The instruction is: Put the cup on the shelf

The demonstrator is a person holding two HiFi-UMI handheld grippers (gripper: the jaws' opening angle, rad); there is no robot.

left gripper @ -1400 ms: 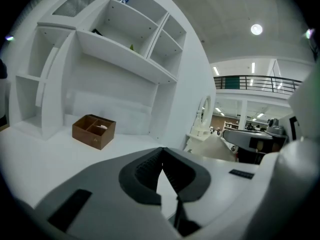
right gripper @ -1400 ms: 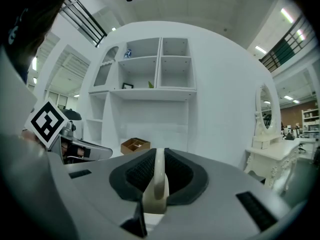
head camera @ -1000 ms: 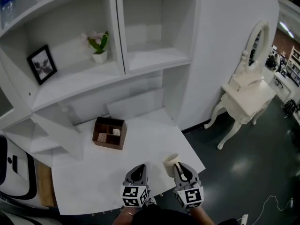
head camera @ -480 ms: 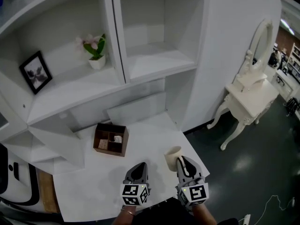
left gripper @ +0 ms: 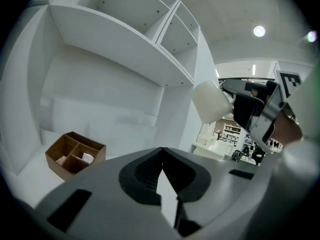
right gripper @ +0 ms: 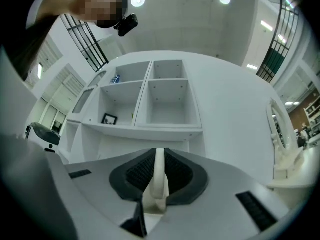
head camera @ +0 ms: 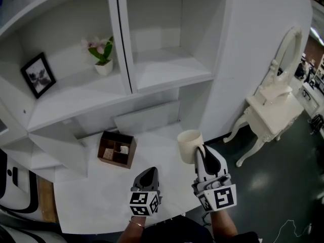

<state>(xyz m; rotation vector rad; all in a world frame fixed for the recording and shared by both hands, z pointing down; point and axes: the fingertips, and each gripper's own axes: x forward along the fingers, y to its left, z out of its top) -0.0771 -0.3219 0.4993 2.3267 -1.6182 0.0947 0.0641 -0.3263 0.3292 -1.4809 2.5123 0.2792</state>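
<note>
Cream-coloured and roughly upright, the cup (head camera: 190,145) is hanging in the air above the right edge of the table (head camera: 96,204), nearer than the white shelf (head camera: 167,77) and touching none of its boards. Its handle (right gripper: 158,176) is sitting pinched between the narrowly set jaws of the right tool (head camera: 201,155), which is carrying the cup from its near side. To the left and lower, the left tool (head camera: 147,173) is hovering over the table's near part with its jaws closed together at the tips, gripping nothing. Farther left on the table a brown wooden compartment box (head camera: 117,149) is resting. On the left shelf board a potted plant (head camera: 103,54) and a black picture frame (head camera: 35,75) are standing well apart. Far to the right, a white dressing table (head camera: 273,108) with an oval mirror is standing on the dark floor.
</note>
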